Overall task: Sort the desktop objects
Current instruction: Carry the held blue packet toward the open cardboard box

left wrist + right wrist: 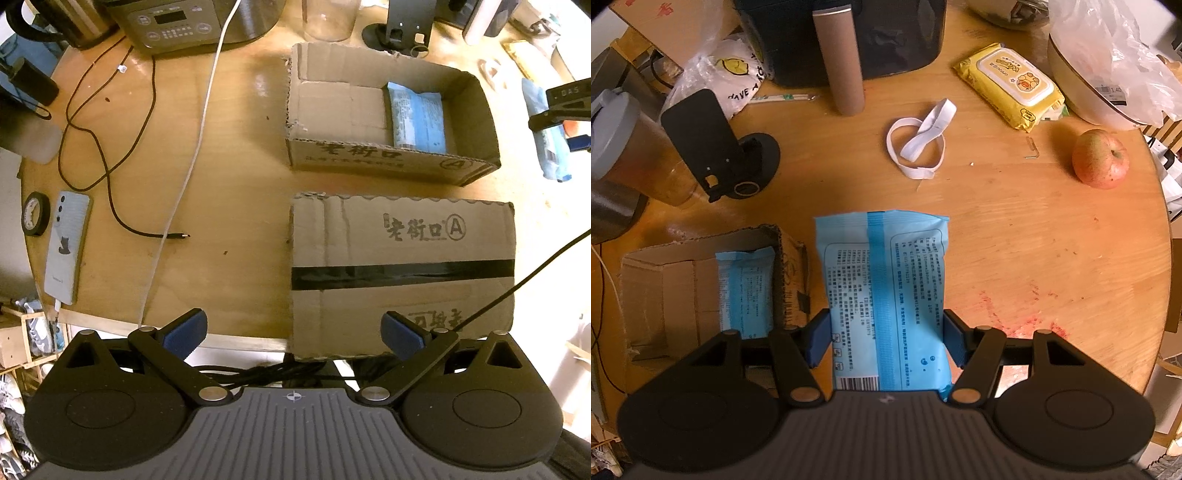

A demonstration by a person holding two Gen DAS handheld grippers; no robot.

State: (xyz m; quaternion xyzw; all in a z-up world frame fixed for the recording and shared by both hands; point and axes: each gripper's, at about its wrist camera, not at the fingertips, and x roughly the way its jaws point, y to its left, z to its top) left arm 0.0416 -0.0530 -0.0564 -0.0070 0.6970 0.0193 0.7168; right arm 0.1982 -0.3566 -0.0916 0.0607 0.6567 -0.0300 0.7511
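The light-blue plastic packet of wipes (pixel 884 295) printed with dark text and a barcode is pinched between the blue pads of the right tongs (pixel 885 338), held above the round wooden surface (pixel 1034 229) just right of the open-topped brown cardboard box (pixel 676 288). Far to the left, in the left wrist view, a pale phone (pixel 68 247) and a roll of black tape (pixel 35 213) lie near the surface's edge, with a black cable (pixel 110 177) and a white cable (pixel 192 147) trailing across the wood. The left tongs (pixel 293 334) hang spread wide with nothing between the pads, low over the near edge, beside a closed cardboard box sealed with black tape (pixel 402 273). Beyond it stands the open box, where a second light-blue packet (pixel 417 118) already lies flat against the right-hand wall, leaving the left part of the floor bare. Judging from this, the held packet seems bound for that box; to place it well, the right tongs would need to carry it leftward clear of the ragged rim, lower it flat into the bare floor beside its twin, and part only once it rests there, since the soft pack may sag or catch on the wall. Further right on the surface lie a white elastic band (pixel 918 138), a yellow pack of wet wipes (pixel 1010 85) and a reddish apple (pixel 1100 158), none of them in any container.
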